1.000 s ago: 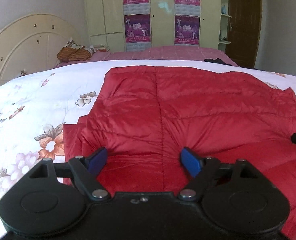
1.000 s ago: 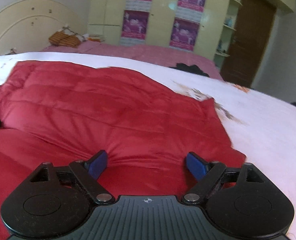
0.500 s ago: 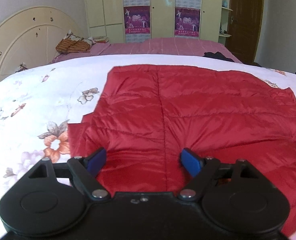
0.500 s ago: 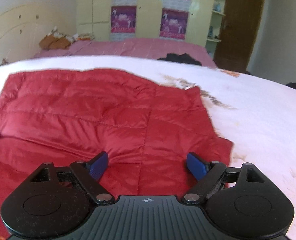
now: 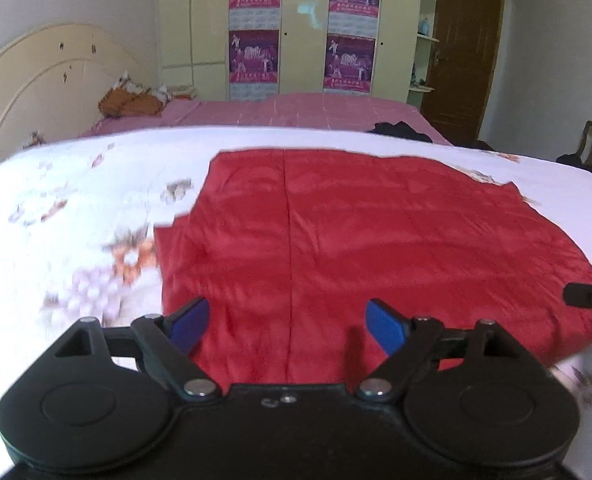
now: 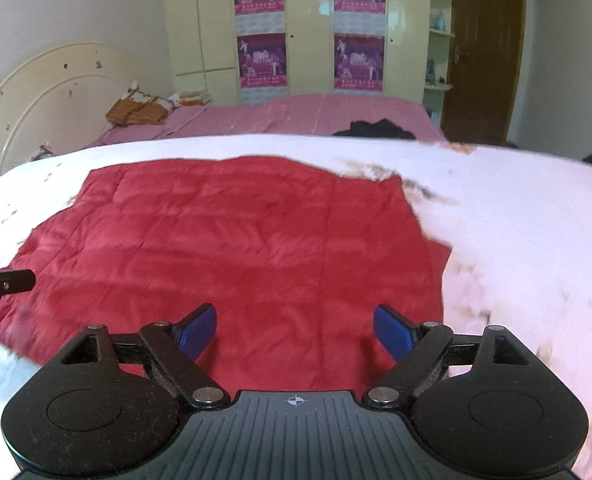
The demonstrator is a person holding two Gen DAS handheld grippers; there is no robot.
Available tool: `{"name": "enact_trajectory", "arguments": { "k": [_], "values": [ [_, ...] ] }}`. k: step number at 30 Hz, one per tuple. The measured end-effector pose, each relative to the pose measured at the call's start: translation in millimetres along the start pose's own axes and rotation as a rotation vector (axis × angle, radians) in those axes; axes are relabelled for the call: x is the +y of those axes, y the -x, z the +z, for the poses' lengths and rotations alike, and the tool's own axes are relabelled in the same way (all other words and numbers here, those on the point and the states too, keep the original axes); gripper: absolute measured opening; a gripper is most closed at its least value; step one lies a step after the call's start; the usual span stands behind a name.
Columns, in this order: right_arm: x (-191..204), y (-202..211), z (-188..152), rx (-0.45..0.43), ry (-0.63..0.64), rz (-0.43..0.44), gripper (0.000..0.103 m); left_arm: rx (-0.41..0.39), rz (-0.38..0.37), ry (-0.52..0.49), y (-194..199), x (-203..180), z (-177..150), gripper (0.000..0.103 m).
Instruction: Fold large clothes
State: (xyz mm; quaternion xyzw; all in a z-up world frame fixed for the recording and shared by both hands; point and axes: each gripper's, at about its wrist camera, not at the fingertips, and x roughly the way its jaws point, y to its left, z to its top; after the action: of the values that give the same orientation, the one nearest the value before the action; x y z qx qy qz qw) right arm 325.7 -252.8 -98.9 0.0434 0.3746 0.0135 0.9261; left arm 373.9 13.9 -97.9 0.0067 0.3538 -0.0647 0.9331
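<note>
A bed [image 5: 48, 216] covered with a white floral sheet fills most of both views, and a second bed with a pink cover [image 5: 296, 110] stands behind it at twelve o'clock, before a cream wardrobe [image 6: 296, 28] carrying four purple posters. The red quilted jacket [image 5: 356, 232] lies flat on the white sheet, spread across the middle of the left wrist view and running toward three o'clock; in the right wrist view it sits centre and toward nine o'clock. A cream curved headboard [image 6: 60, 96] rises at ten o'clock, and a brown door [image 5: 464, 40] stands at one o'clock. The left gripper [image 5: 286, 324] hangs above the jacket's near edge, its blue pads spread wide with nothing pinched. The right gripper [image 6: 296, 328] is likewise spread wide and empty above the jacket's near edge.
</note>
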Motion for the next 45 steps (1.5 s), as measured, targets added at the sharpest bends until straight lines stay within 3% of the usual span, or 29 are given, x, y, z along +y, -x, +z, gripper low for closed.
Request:
{"name": "enact_trajectory", "arguments": {
  "k": [6,13,17,19,26,28,32,33,34,36,39,45],
  "values": [
    [-11.8,15.5,-27.9,0.066,-0.059,-0.004,0.085,0.084,-0.023,0.138,9.0,23.0,-25.5,0.085],
    [-37.9,11.6,-48.6,0.168,-0.213,0.058,0.085,0.159,-0.125,0.409,-8.1,58.0,-42.0,0.088],
    [-49.8,9.7,-50.0,0.151,-0.297,0.098,0.087,0.128,-0.166,0.546,-19.3,70.3,-44.9,0.091],
    [-56.1,8.1,-47.0,0.135,-0.344,0.125,0.097,0.118,-0.176,0.586,-27.4,74.9,-43.2,0.092],
    [-78.8,-9.4,-34.3,0.071,-0.503,0.166,0.097,0.066,-0.213,0.704,-52.4,86.2,-37.1,0.084],
    [-79.6,-15.7,-28.3,0.054,-0.516,0.156,0.09,0.053,-0.216,0.721,-56.7,88.7,-37.5,0.076],
    [-84.3,-27.0,-22.3,0.04,-0.562,0.149,0.054,0.039,-0.206,0.752,-62.2,94.4,-39.4,0.055],
    [-85.5,-29.5,-22.1,0.044,-0.574,0.157,0.045,0.041,-0.198,0.757,-63.3,95.7,-40.0,0.043],
    [-85.6,-30.6,-21.1,0.047,-0.576,0.163,0.041,0.045,-0.203,0.761,-63.7,96.6,-41.0,0.034],
    [-81.3,-30.5,-20.1,0.048,-0.552,0.163,0.029,0.049,-0.205,0.766,-61.4,96.7,-41.9,0.028],
    [-78.8,-24.5,-15.7,0.042,-0.523,0.165,0.021,0.051,-0.195,0.746,-55.6,94.0,-36.7,0.02],
    [-79.8,7.0,-9.3,0.044,-0.469,0.188,0.02,0.069,-0.204,0.674,-20.1,94.7,-33.8,0.016]
  ]
}}
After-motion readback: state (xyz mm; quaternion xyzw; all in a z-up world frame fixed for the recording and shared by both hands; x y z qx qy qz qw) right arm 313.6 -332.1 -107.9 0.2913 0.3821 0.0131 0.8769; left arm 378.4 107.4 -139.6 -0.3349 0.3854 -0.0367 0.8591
